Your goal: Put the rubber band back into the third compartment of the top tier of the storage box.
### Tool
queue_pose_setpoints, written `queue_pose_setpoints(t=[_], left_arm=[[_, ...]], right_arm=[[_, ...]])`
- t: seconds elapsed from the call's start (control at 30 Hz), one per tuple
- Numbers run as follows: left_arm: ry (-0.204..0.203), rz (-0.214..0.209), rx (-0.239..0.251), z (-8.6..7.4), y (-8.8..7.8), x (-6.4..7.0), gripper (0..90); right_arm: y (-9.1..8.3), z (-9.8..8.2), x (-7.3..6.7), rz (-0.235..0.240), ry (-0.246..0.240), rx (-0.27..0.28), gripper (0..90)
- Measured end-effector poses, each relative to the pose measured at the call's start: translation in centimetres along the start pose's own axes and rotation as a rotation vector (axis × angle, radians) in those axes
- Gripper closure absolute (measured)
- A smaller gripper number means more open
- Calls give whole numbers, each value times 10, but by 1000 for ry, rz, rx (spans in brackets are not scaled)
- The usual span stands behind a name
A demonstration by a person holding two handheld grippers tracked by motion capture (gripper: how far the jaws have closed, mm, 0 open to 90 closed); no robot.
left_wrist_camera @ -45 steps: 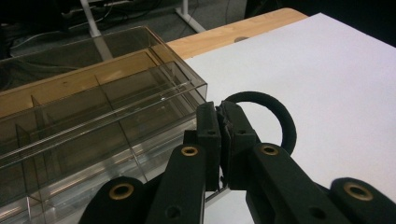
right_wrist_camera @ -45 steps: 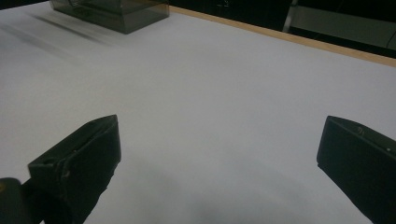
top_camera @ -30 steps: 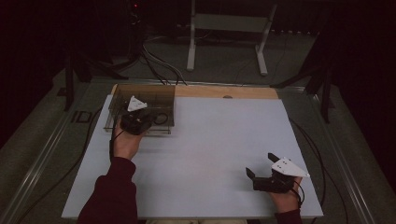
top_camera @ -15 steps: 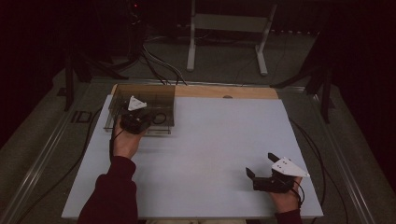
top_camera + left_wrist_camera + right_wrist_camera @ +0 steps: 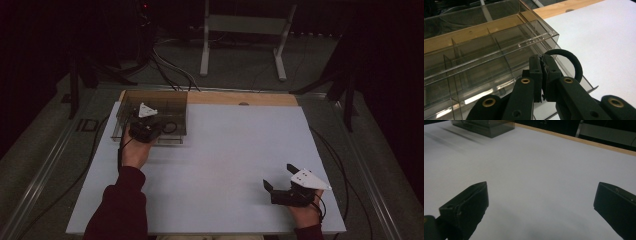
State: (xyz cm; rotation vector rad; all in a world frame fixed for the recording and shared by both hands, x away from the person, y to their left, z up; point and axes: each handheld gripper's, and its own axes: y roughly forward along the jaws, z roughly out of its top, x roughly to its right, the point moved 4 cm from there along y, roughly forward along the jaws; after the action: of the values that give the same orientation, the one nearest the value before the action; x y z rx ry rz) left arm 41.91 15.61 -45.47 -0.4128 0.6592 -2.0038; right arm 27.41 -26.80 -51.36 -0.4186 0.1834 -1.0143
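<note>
Two grippers are seen on the white table top. Left gripper is held at the far-left corner, over the near edge of a clear smoky plastic organizer box; its jaws are pinched tight on a black elastic loop, looks like a hair tie. Most of the loop is seen arcing out past the jaw tips, to their right in the left gripper view, over the box's near-right corner. Whether the loop touches the box wall cannot be told. Box is split by clear dividers into several compartments, lid raised behind them, and is set against the wooden strip along the table's far edge. Right gripper is rested low at the near-right of the table, well apart from the box, jaws spread wide with nothing between them, bare white surface under them in the right gripper view. A dark red sleeve is seen on the left arm.
</note>
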Motion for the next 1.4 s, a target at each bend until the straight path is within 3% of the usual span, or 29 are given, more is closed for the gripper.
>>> queue_pose_setpoints(t=[0.37, 0.5, 0.57, 0.7, 0.87, 1.23, 1.4], left_arm=[[0, -10, -43, -3, 6, -1, 868], [-5, -16, -47, -4, 7, 0, 796], [-8, -20, -40, -3, 6, 1, 648], [-12, 0, -17, 0, 4, 2, 447], [-49, -6, 12, 2, -1, -1, 259], [-82, 0, 70, 5, -19, -9, 28], [-70, -2, 112, 7, -30, -8, 4]], right_arm=[[0, 0, 0, 1, 0, -1, 2], [0, 0, 0, 1, 0, -1, 2], [0, 0, 0, 1, 0, 0, 2], [1, 0, 0, 2, 0, -1, 2], [1, 0, 0, 2, 0, 0, 2], [1, 0, -1, 0, 1, -2, 2], [1, 0, -1, -2, -8, -4, 2]])
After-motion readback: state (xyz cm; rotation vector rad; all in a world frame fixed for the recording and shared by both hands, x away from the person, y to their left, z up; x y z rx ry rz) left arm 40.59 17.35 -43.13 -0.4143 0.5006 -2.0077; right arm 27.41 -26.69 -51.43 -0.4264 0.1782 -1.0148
